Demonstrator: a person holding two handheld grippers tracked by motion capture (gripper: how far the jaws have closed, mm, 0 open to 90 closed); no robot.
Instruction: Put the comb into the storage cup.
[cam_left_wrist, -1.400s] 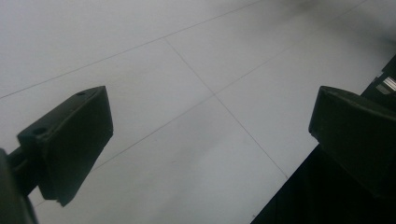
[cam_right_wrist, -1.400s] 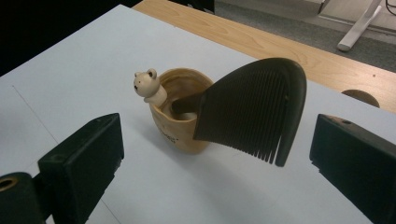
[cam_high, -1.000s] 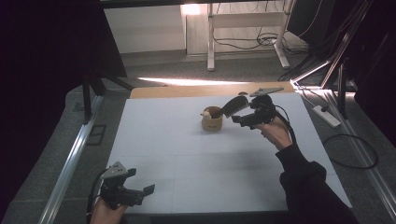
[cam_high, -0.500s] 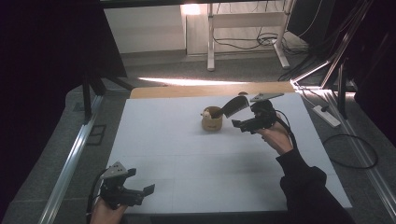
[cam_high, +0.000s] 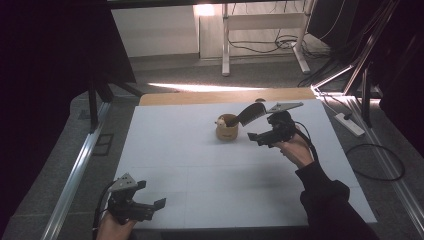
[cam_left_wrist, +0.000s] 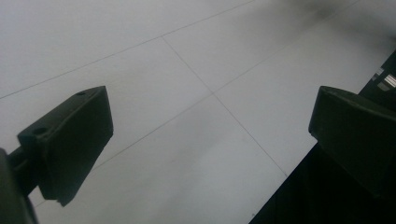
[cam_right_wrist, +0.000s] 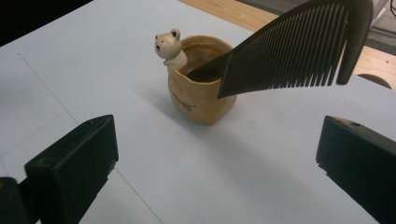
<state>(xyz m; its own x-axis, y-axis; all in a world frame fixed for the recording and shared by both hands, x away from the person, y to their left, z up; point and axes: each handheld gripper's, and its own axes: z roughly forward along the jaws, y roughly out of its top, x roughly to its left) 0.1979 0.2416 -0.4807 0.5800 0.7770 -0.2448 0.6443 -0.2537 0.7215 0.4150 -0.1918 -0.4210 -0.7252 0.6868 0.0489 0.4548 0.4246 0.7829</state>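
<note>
White tabletop (cam_high: 200, 165) bore a bear cup (cam_right_wrist: 198, 84) holding a black comb (cam_right_wrist: 289, 51); right gripper (cam_right_wrist: 215, 158) beside it and left gripper (cam_left_wrist: 210, 135) well away had jaws spread.

Matt black plastic comb (cam_right_wrist: 299, 46), glazed ceramic cup (cam_right_wrist: 198, 93)

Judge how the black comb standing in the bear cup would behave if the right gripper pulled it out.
The comb looks stiff, thin plastic, probably light. It leans on the rim of the small cup, so a sideways pull might tip the cup. Its fine teeth could flex under the open right gripper.
</note>
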